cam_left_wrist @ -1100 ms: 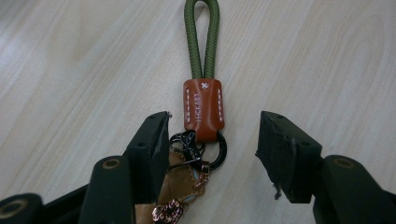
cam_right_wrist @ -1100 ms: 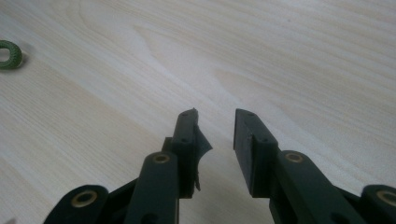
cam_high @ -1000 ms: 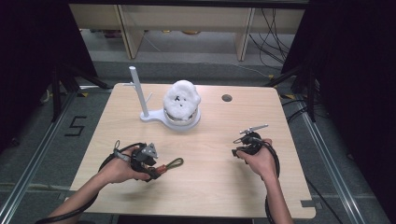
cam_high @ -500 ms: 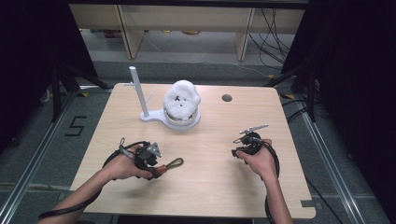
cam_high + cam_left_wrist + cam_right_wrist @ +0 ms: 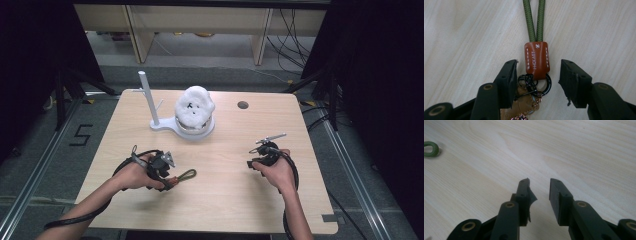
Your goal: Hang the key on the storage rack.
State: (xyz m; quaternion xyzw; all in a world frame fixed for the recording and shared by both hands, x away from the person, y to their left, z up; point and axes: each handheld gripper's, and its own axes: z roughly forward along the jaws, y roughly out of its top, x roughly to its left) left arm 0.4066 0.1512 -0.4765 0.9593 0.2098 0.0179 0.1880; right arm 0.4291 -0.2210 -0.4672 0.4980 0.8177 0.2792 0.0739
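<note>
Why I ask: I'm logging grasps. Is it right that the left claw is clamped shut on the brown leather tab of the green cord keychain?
Not quite: the left claw stands open around the brown leather tab, jaws apart from it, as the left gripper view shows.

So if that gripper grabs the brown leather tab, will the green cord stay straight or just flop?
The green cord looks like soft braided rope, so it would probably droop. The leather tab looks stitched and flat, likely an easy grip for the open left gripper. The metal rings would probably dangle and swing.
</note>
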